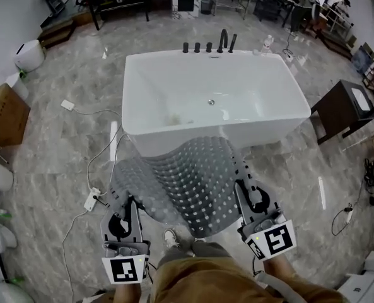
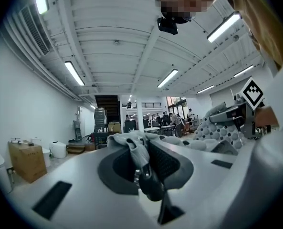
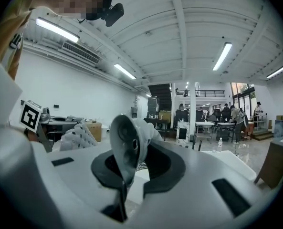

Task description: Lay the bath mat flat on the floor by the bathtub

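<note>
In the head view, the bath mat (image 1: 187,182) hung off the floor (image 1: 54,163) between the two claws, and its far edge reached toward 12 o'clock, up against the near wall of the bathtub (image 1: 174,137). The held edge ran from 9 to 3 o'clock. The left gripper (image 1: 118,202) had the corner at about 8 o'clock and the right gripper (image 1: 242,180) the corner at about 4 o'clock, so neither was clearly nearer the mat. The sheet bellied and wrinkled between them and was not yet flat. The tub stood at 12 o'clock. As I judged it, laying the mat down meant lowering both corners together, with the sheet kept spread along the tub's near side.

In the left gripper view, the left gripper (image 2: 143,171) had its jaws drawn narrow, pinching a bunched grey fold of the mat (image 2: 131,144). More of the dotted sheet showed at 3 o'clock, running to the right gripper (image 2: 236,116).

In the right gripper view, the right gripper (image 3: 129,168) was likewise nearly closed, clamped on a curled edge of the mat (image 3: 124,137) with a suction cup facing the camera. The sheet trailed off toward 9 o'clock, where the left gripper (image 3: 36,120) held the other corner.
</note>
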`<control>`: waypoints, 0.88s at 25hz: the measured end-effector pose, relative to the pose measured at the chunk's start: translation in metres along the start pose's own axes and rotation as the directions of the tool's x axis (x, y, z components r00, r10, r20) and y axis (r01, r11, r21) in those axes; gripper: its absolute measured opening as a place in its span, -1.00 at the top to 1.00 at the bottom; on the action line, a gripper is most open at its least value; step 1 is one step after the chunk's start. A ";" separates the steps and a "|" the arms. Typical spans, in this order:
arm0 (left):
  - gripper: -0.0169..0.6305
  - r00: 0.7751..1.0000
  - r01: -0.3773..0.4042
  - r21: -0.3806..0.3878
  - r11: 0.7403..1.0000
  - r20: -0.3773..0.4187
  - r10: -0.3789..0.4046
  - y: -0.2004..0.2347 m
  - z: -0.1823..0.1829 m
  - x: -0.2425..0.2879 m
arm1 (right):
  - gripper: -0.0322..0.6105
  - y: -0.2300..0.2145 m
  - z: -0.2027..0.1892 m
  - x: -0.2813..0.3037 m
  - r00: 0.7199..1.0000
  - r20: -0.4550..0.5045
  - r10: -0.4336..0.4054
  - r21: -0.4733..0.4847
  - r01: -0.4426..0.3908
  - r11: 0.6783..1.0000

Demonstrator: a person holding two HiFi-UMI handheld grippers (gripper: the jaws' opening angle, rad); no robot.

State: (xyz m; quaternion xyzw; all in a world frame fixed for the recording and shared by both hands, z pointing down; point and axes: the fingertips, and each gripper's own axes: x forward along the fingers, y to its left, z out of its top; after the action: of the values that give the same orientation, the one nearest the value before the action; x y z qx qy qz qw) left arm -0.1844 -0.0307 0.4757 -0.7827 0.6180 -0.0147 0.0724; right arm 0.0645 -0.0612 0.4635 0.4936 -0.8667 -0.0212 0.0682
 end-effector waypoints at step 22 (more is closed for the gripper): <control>0.76 0.986 0.040 0.067 0.997 -0.164 -0.028 -0.006 -0.278 0.089 | 0.74 -0.026 -0.255 0.139 0.996 -0.089 -0.008 -0.116 -0.002 0.993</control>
State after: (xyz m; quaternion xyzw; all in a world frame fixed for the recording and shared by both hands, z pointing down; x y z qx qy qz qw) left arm -0.1888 -0.1418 0.7455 -0.7862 0.6075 -0.1016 0.0491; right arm 0.0523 -0.1860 0.7272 0.4907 -0.8593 -0.0493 0.1353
